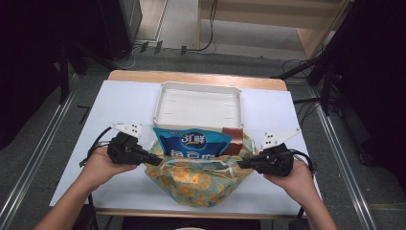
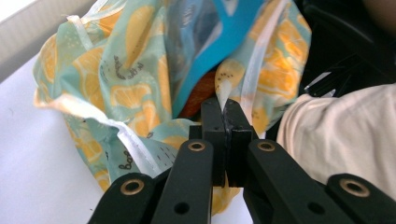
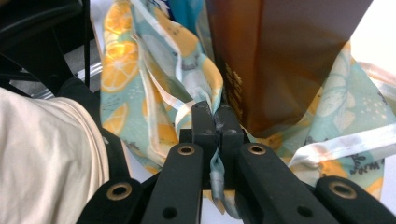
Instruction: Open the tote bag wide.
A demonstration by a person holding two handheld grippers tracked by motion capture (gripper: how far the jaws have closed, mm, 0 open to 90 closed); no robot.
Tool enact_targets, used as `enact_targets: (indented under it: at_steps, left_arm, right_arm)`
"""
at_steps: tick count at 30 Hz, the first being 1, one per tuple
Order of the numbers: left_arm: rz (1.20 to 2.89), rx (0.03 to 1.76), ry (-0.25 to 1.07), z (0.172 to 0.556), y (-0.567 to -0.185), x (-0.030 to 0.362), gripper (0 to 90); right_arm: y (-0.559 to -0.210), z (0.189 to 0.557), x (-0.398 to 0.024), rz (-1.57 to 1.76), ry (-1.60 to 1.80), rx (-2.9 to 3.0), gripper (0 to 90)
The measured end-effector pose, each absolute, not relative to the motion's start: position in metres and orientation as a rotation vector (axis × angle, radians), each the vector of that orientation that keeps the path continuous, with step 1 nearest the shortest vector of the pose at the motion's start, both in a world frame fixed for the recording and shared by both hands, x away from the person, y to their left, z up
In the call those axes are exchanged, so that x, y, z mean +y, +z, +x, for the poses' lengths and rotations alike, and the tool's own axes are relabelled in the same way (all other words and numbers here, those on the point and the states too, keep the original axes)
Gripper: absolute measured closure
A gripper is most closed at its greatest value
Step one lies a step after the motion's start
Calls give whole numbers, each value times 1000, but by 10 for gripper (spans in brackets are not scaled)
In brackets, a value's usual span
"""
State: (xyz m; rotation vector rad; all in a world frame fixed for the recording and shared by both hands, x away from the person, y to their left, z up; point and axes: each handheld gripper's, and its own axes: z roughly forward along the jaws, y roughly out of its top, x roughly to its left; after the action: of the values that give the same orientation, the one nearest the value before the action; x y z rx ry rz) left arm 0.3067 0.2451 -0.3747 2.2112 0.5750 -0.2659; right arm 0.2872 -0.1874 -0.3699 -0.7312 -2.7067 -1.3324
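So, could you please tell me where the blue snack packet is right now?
In the high view, the blue snack packet stands upright in the orange-patterned cloth bag at the table's near centre, just in front of the white plastic tray, with a brown packet on its right.

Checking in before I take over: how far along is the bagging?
Done: blue snack packet and brown packet stand in the lemon-print bag. In hand: left hand-held gripper and right hand-held gripper pinch its rim. Left: probably closing it.
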Motion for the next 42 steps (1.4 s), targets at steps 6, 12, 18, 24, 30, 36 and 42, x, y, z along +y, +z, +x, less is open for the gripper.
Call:
enact_targets:
  at_steps: [6, 12, 18, 24, 30, 36, 42]
  left_arm:
    - [2170, 548, -264, 292, -364, 251, 900]
    - [2165, 512, -269, 278, -361, 251, 900]
    - [2162, 511, -301, 270, -367, 256, 900]
    - [2161, 546, -345, 268, -384, 259, 900]
    - [2168, 595, -374, 270, -403, 256, 898]
    - [2159, 606, -375, 273, -419, 253, 894]
    - [2159, 615, -382, 277, -430, 246, 897]
  right_arm:
    - [-366, 274, -192, -711, -1376, -2693, 900]
    - [-365, 261, -191, -684, -1378, -2678, 900]
    - [-372, 251, -190, -665, -1384, -2648, 900]
    - [-387, 247, -188, -666, -1372, -2620, 900]
    - [-405, 247, -185, -684, -1390, -2604, 900]
    - [-424, 247, -183, -631, -1416, -2627, 900]
    - [-441, 255, -181, -639, -1409, -2598, 900]
